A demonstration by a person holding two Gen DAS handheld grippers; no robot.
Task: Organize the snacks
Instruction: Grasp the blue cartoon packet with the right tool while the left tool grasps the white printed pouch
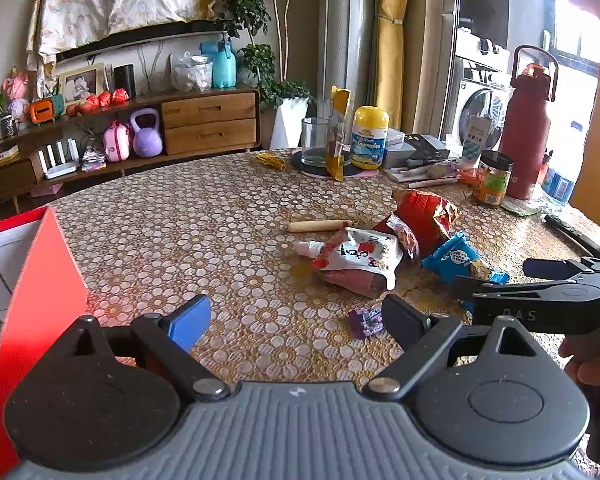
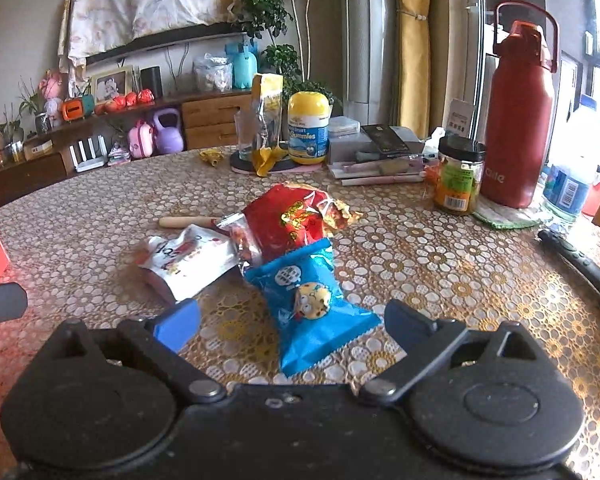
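Observation:
A heap of snacks lies mid-table: a red foil bag (image 2: 296, 220), a white pouch with red print (image 2: 190, 258), a blue cookie packet (image 2: 312, 308) and a wrapped sausage stick (image 2: 184, 221). In the left wrist view the same red bag (image 1: 424, 216), white pouch (image 1: 364, 256) and blue packet (image 1: 456, 258) lie ahead, with a small purple candy (image 1: 366, 322) close to the fingers. My left gripper (image 1: 296, 322) is open and empty above the table. My right gripper (image 2: 292, 326) is open, its jaws either side of the blue packet's near end, and shows in the left wrist view (image 1: 540, 284).
A red box (image 1: 32, 320) stands at the table's left edge. At the back are a glass (image 1: 314, 140), a yellow-lidded gummies bottle (image 2: 308, 128), a yellow bag (image 2: 266, 120), a jar (image 2: 458, 176), a red flask (image 2: 518, 120) and a black remote (image 2: 580, 264).

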